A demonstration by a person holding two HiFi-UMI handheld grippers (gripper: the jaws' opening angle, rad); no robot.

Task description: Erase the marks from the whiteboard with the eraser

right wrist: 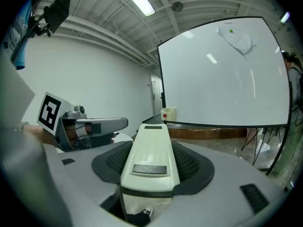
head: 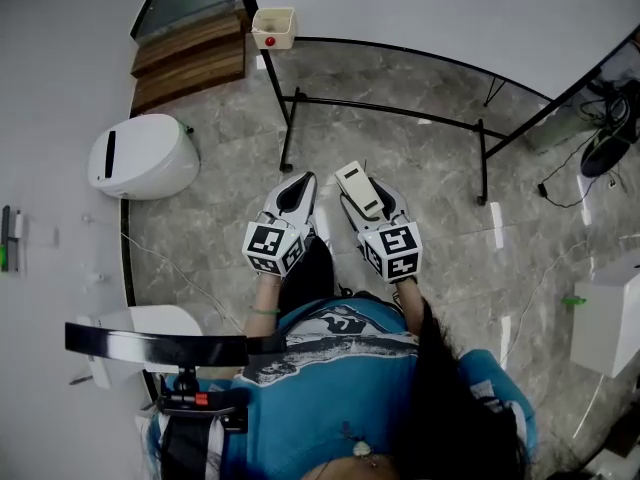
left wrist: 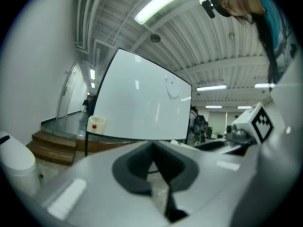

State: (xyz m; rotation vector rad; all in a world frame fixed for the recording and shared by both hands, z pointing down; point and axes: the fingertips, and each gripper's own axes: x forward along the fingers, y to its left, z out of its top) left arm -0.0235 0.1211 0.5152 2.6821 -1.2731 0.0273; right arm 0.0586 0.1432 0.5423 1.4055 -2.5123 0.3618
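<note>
Right gripper (head: pixel 368 196): its jaws are pinching the cream eraser (head: pixel 359 189) along its long sides, with the eraser's front end sticking out past the jaw tips toward the whiteboard (head: pixel 450 18).
Eraser: in the right gripper view it is lying flat between the dark pads (right wrist: pixel 194 167), top face up, with a dark strip across that face near the camera.
Left gripper (head: pixel 297 183): its jaws are pressing together with nothing between them; the left gripper view is showing the dark pads (left wrist: pixel 137 167) meeting in a narrow V.
Grippers together: the person is holding them side by side in front of the body, both pointing at the board and well short of it.
Whiteboard: it is standing on a black metal frame (head: pixel 385 108) over a marbled grey floor (head: pixel 430 198), its surface almost wholly white.
Marks: a faint greyish smudge (right wrist: pixel 235 37) is showing near the board's top, with a tiny green dot beside it; it is also showing in the left gripper view (left wrist: pixel 173 88).
Small cream box (head: pixel 273 28): it is hanging at the board's lower left corner with something red inside.
Surroundings: wooden steps (head: pixel 190 56) are lying behind the box, and a rounded white bin (head: pixel 140 156) is sitting on the floor to the left.
</note>
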